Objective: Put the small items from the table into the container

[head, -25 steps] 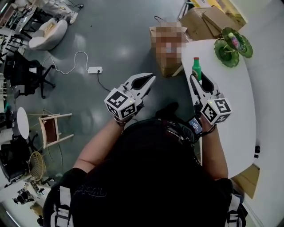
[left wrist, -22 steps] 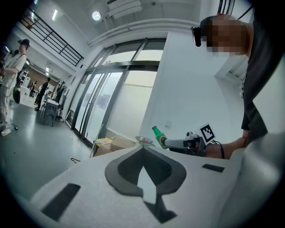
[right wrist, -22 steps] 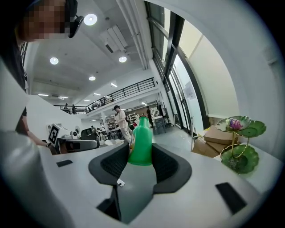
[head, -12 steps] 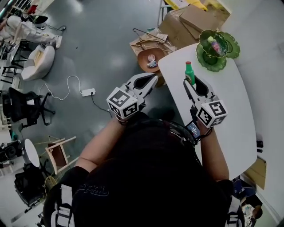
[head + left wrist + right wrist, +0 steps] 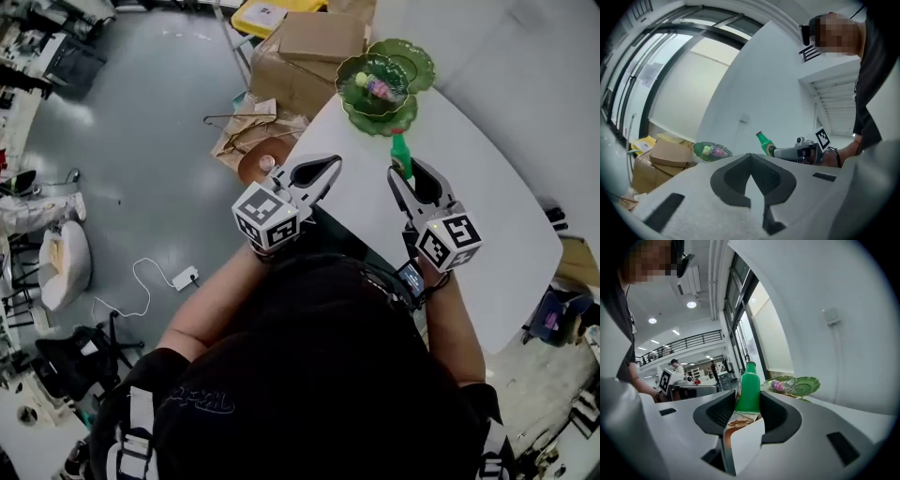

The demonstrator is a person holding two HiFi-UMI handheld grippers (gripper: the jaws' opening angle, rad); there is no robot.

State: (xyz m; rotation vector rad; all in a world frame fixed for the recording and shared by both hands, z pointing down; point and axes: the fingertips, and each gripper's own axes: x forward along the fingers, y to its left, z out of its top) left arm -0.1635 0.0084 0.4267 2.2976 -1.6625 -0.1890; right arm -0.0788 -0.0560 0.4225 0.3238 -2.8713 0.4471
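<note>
Two grippers were up over the white desk (image 5: 497,202) when I looked. The right gripper (image 5: 405,170) had its jaws clamped on the green bottle (image 5: 400,150); its own view showed the bottle (image 5: 749,391) upright between the dark pads, red cap up and a label low on its body. Whether its base was resting on the desk or just off it, I could not tell, since the jaws covered the lower part. The left gripper (image 5: 328,166) sat near the desk's left edge with its jaws together and nothing between them. Beyond the bottle, at the far end of the desk, sat the green leaf-shaped dish (image 5: 424,66), with a few small items already inside it, one yellow-green and one pinkish. Cardboard boxes (image 5: 314,47) stood on the floor behind it.
</note>
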